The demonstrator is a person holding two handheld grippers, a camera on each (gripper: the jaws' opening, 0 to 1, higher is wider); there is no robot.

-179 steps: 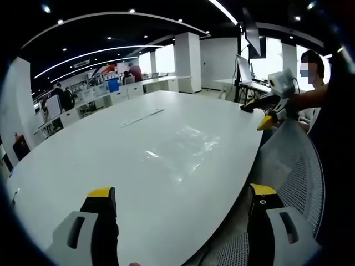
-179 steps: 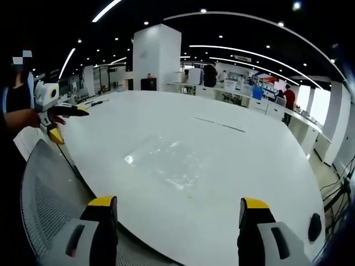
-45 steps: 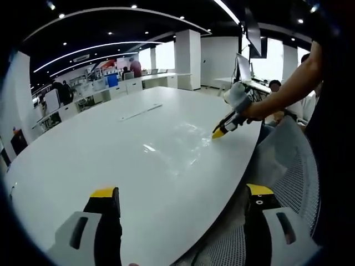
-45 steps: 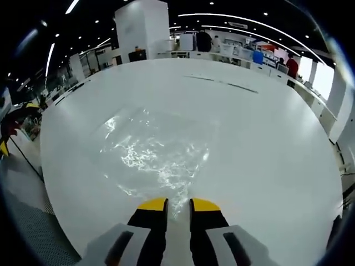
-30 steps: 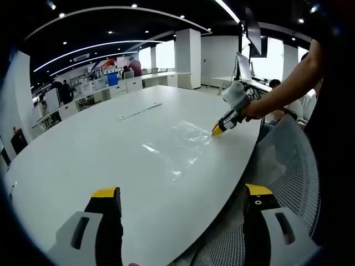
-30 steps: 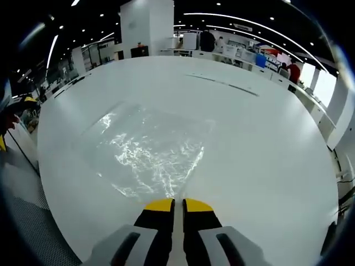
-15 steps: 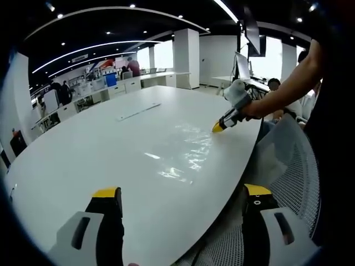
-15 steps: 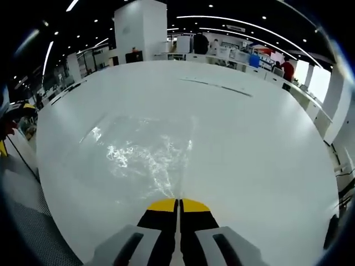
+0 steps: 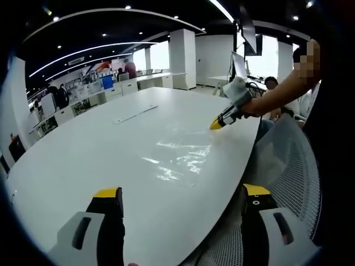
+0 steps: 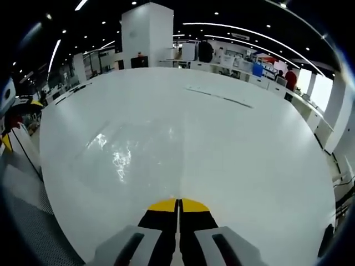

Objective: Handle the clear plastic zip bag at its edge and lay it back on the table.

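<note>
In the left gripper view, the clear plastic zip bag (image 9: 180, 158) lies crumpled and glinting on the broad white surface (image 9: 83, 149), toward the edge nearer the person. The left gripper (image 9: 180, 221) hangs at that near edge with its yellow-tipped jaws spread wide and nothing between them, well short of the bag. From the right comes the right gripper (image 9: 217, 124), its yellow tip pinched together at the bag's far corner; whether that corner is lifted off the surface cannot be told. A bare forearm (image 9: 277, 94) carries it in. A grey mesh chair back (image 9: 288, 166) stands just beside the surface's edge, and a long thin strip (image 9: 136, 113) lies farther out on the white top. Desks, a white column (image 9: 182, 58) and several people fill the office behind.

In the right gripper view, the right gripper (image 10: 178, 208) has its jaws closed tight, the yellow tips pressed together with the bag's thin edge running between them. The bag (image 10: 138, 152) spreads ahead and to the left over the surface (image 10: 249, 144), nearly invisible but for bright glare along its creases. The left gripper (image 10: 14, 119) shows at the far left edge, beside the mesh chair back (image 10: 28, 221). A dark strip (image 10: 219, 95) lies across the surface beyond, with a column (image 10: 147, 36) and standing people behind it.
</note>
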